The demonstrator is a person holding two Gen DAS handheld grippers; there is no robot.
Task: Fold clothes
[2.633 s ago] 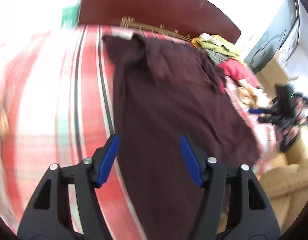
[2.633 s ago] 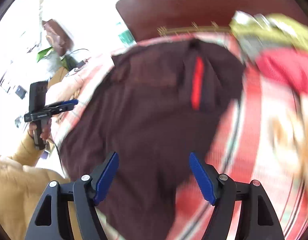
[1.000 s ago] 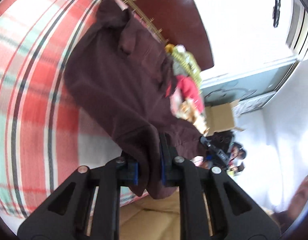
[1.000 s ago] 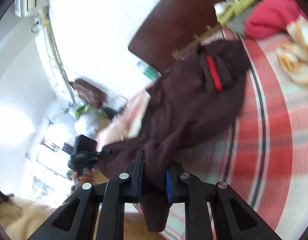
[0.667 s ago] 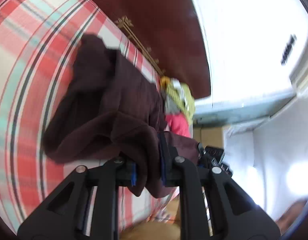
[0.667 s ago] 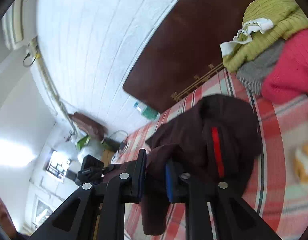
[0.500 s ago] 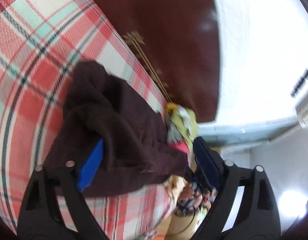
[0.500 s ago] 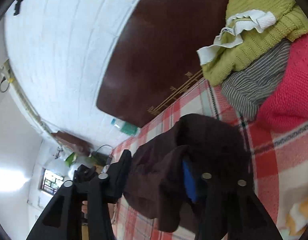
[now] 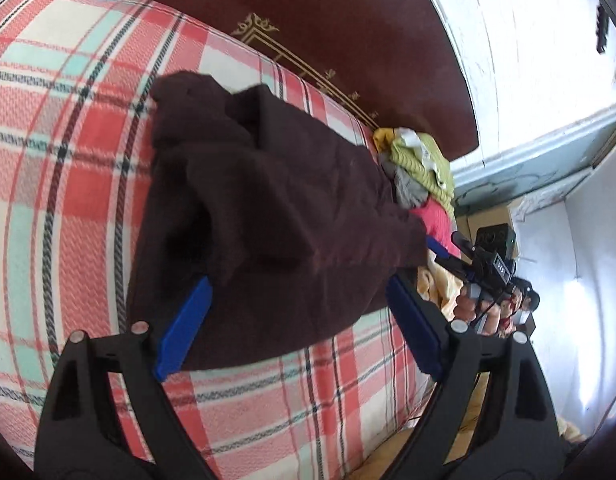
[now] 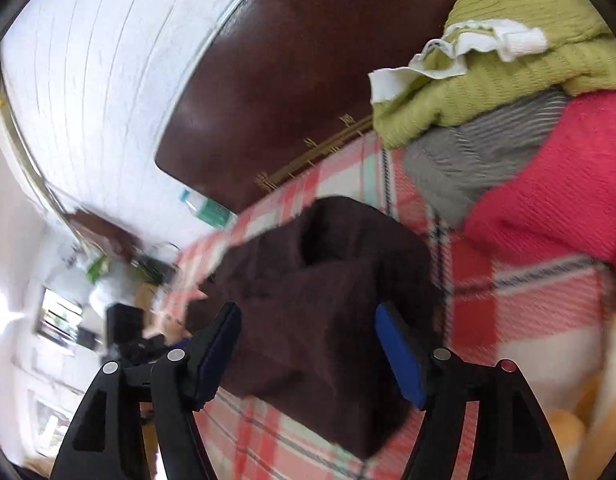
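- Now, at the left, the left gripper [image 9: 298, 326] stands with its jaws spread wide and nothing between them; half a second ago they were just parting, and a moment before that they were clamped on the hem.
- The dark brown garment [image 9: 268, 216] lies doubled over on the plaid bed cover [image 9: 60, 168], up near the headboard [image 9: 347, 36] edge, so one fold looks laid.
- Further right, the right gripper [image 10: 308, 344] is likewise spread and empty, released over the same cloth [image 10: 327, 300].
- Beside it, toward the bed's right edge, waits a pile of clothes [image 10: 507, 120], green, grey and pink.
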